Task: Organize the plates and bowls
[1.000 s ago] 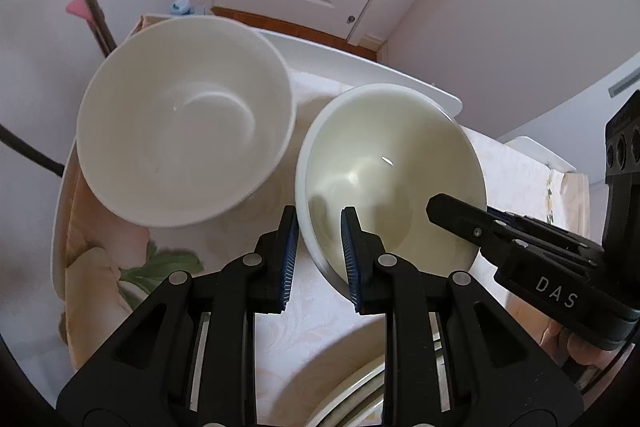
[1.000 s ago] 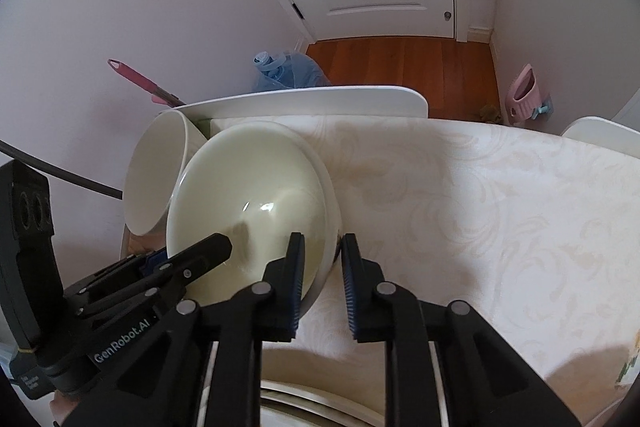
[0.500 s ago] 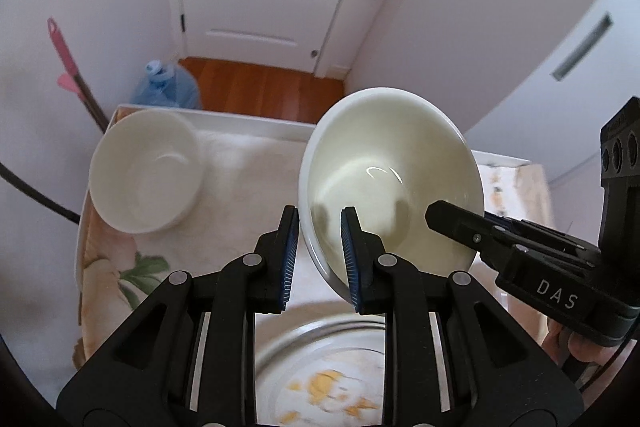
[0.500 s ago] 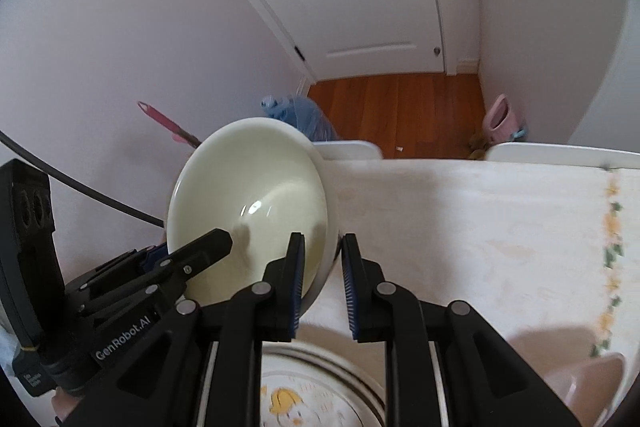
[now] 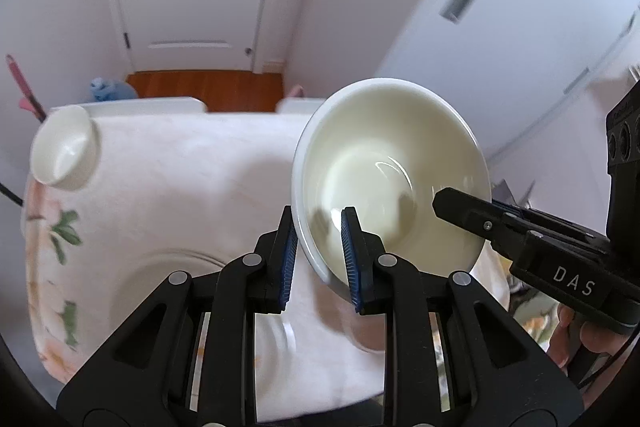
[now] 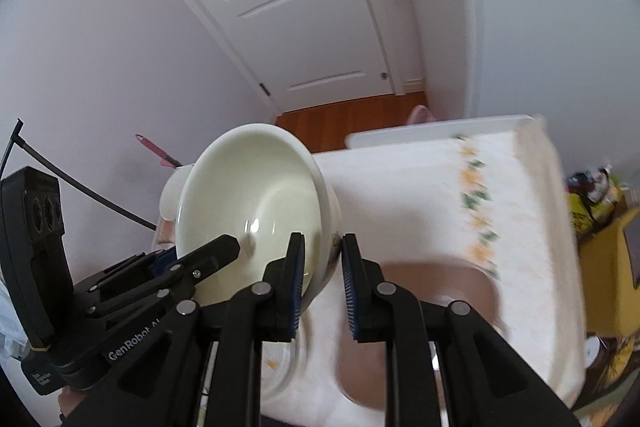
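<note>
A cream bowl (image 5: 392, 171) is held in the air above the table, tilted. My left gripper (image 5: 318, 253) is shut on its near left rim, and my right gripper (image 6: 322, 281) is shut on its right rim (image 6: 324, 227). The right gripper also shows in the left wrist view (image 5: 460, 205), reaching in from the right. A white bowl (image 5: 64, 151) sits at the table's far left corner. A plate (image 5: 256, 343) with yellow print lies blurred under the grippers. A pink dish (image 6: 432, 307) lies at the table's near right.
The table has a cream floral cloth (image 6: 476, 195). White chair backs (image 5: 148, 105) stand at its far edge. A white door (image 6: 304, 27), a wood floor and a blue water jug (image 5: 106, 89) lie beyond. A yellow box (image 6: 604, 247) is at the right.
Both grippers have lifted the cream bowl up and back toward me, away from the white bowl. The table now lies far below, and the pink dish has come into view.
</note>
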A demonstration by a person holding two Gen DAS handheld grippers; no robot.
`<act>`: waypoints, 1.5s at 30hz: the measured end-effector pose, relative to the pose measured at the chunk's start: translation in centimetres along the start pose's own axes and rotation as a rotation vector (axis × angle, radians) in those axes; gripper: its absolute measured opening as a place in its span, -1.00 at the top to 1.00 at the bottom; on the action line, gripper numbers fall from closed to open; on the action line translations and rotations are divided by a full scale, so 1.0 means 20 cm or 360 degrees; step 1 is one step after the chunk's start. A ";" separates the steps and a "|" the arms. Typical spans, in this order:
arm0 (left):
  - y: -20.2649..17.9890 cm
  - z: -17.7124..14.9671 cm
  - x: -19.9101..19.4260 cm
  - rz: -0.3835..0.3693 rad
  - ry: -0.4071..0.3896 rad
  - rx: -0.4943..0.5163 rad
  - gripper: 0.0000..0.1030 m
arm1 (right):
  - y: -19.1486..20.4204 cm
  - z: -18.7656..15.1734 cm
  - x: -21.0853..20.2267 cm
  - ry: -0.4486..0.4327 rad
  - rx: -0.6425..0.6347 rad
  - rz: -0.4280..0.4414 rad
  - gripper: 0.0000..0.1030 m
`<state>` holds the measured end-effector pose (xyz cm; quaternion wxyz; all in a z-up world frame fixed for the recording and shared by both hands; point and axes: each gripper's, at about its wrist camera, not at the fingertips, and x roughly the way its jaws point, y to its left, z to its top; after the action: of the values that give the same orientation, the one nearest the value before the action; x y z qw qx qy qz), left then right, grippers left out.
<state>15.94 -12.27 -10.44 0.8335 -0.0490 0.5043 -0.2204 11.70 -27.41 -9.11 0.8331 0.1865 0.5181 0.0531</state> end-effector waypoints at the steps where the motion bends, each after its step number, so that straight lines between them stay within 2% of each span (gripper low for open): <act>1: -0.04 -0.02 0.01 -0.0007 0.0013 0.0014 0.62 | -0.04 -0.03 -0.02 0.0002 0.0017 -0.0013 0.67; 10: -0.27 -0.18 0.22 -0.0043 0.0213 0.0090 0.62 | -0.35 -0.26 -0.08 0.0088 0.0135 -0.0083 0.67; 21: -0.28 -0.28 0.47 0.0073 0.0400 0.0140 0.62 | -0.46 -0.41 0.13 0.0256 0.0163 -0.0103 0.67; 26: -0.26 -0.27 0.54 0.0126 0.0439 0.0186 0.62 | -0.46 -0.43 0.19 0.0290 0.0166 -0.0108 0.67; 39: -0.26 -0.31 0.64 0.0168 0.0499 0.0246 0.62 | -0.45 -0.46 0.26 0.0305 0.0143 -0.0231 0.68; 45: -0.26 -0.33 0.66 0.0191 0.0480 0.0283 0.62 | -0.44 -0.48 0.29 0.0319 0.0122 -0.0258 0.67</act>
<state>13.71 -21.52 -22.87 0.7612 0.0886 0.6041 -0.2187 4.95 -31.51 -20.91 0.7709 0.1693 0.6138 -0.0158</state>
